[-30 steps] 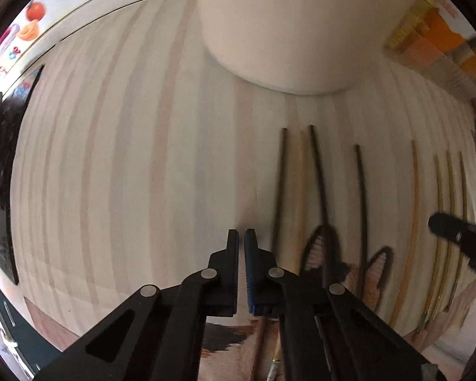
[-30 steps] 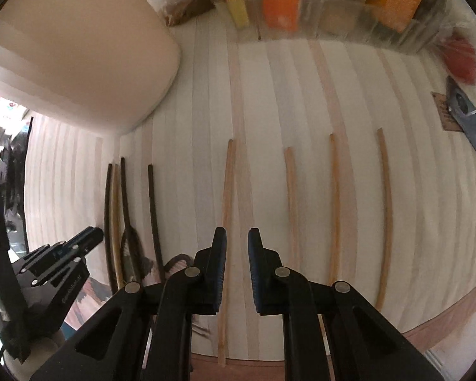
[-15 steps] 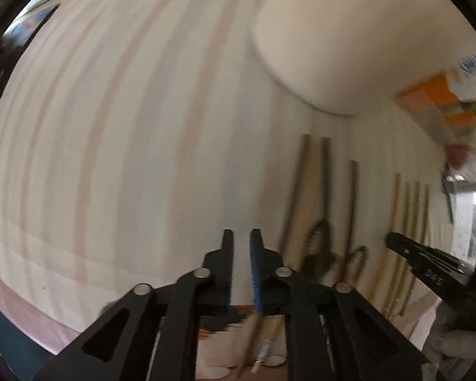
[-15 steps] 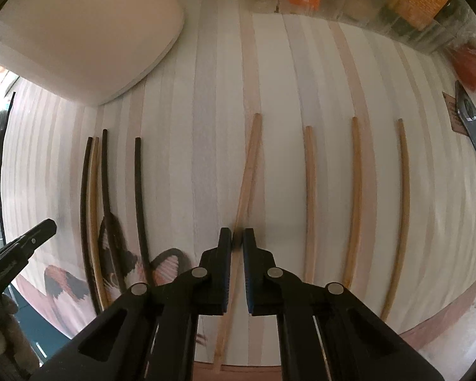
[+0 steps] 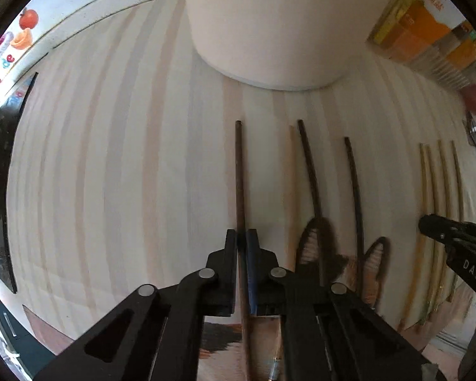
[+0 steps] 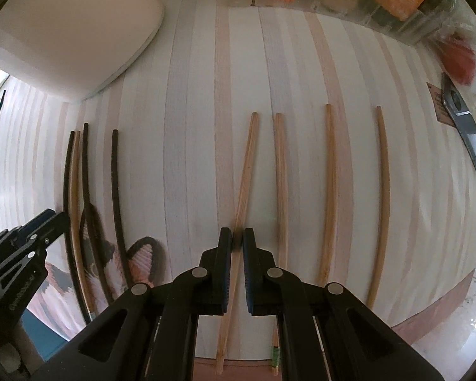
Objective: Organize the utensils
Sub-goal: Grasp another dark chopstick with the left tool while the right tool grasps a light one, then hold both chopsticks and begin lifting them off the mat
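The fingers of the left gripper (image 5: 241, 238) are pinched on a dark chopstick (image 5: 239, 171), and those of the right gripper (image 6: 237, 238) on a slanted pale chopstick (image 6: 245, 174); both sticks lie on the striped table (image 6: 190, 127). These sticks look light, stiff and smooth, apt to pivot in a pinch, so a hold near the middle seems steadiest. Neighbouring pale chopsticks (image 6: 330, 174) lie close; the white container (image 5: 269, 25) blocks the far side, and the near table edge is just behind.
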Action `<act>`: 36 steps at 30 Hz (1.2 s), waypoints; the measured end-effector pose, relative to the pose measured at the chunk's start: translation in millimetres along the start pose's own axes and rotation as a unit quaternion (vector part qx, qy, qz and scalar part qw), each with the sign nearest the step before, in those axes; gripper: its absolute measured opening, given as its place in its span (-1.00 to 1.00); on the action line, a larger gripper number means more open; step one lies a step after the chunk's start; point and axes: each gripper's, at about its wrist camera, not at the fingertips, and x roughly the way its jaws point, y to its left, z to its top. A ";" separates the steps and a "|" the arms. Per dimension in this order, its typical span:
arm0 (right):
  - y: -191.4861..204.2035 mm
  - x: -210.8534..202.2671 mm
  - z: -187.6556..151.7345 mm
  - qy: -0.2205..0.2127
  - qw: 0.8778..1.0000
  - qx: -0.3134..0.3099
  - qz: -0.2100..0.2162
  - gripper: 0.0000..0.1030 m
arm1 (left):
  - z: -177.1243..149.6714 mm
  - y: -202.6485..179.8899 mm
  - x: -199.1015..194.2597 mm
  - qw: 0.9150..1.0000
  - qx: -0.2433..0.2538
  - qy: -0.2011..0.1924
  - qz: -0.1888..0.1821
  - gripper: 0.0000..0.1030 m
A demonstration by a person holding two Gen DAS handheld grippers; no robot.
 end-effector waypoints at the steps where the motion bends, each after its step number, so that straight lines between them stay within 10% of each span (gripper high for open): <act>1: 4.2 0.1 -0.3 -0.001 1.000 -0.003 -0.003 -0.85 | 2.3 5.8 0.7 1.000 -0.006 0.001 -0.001 -0.94; 19: 53.0 9.5 2.7 0.021 0.998 -0.059 0.018 -0.85 | 18.9 129.3 -3.8 0.994 -0.081 0.038 -0.063 -0.76; 36: 42.2 16.9 3.9 0.022 0.999 -0.045 0.002 -0.86 | 17.0 73.9 4.1 0.999 -0.040 0.024 -0.017 -0.94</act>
